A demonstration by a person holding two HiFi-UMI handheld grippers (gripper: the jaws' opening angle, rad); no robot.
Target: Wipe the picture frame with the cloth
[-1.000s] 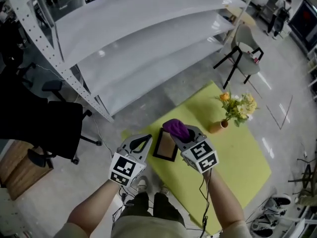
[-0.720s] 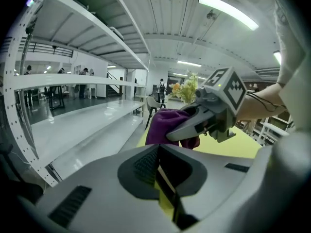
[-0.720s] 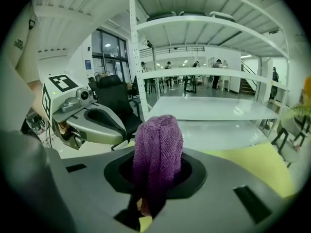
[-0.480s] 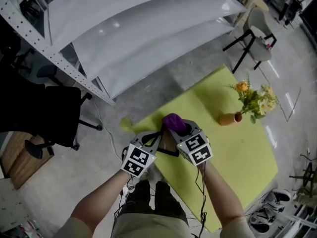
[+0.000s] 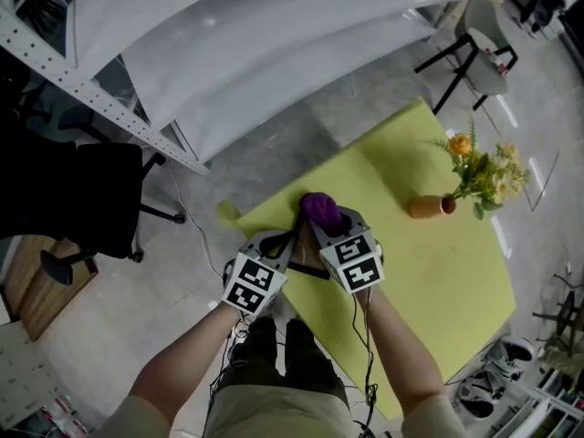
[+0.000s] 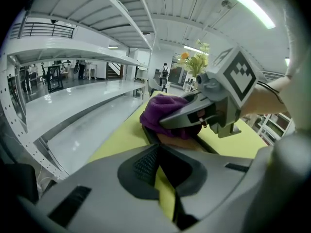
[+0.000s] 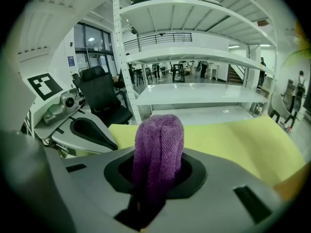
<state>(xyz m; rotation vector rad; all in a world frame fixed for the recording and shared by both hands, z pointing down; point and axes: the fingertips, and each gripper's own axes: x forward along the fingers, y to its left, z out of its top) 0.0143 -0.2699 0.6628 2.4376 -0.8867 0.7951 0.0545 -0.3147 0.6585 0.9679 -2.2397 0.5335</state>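
1. A person stood over a yellow-green table (image 5: 429,281) with a grey two-jaw gripper in each hand. Both grippers were brought close together near the table edge closest to the person.
2. The right gripper (image 5: 330,231) was clamped on a bunched purple terry cloth (image 5: 321,210), which stuck out past the jaw tips as a rounded wad.
3. The left gripper (image 5: 290,241) had its jaws drawn in on the dark side edge of a small black-rimmed picture frame with a brown face (image 5: 307,255). Only a thin slit showed between the jaws.
4. The frame sat between the two grippers. Whether it rested on the table or was lifted could not be told. The cloth wad lay at its far edge and seemed to touch it.
5. The wiping stroke looked to be at its start. To do it well, the left grip would need to hold steady so the frame could not tip. The wad should press lightly across the brown face and rim, with the hard jaw tips kept clear.
6. A tan vase of orange and cream flowers (image 5: 429,206) was well apart.
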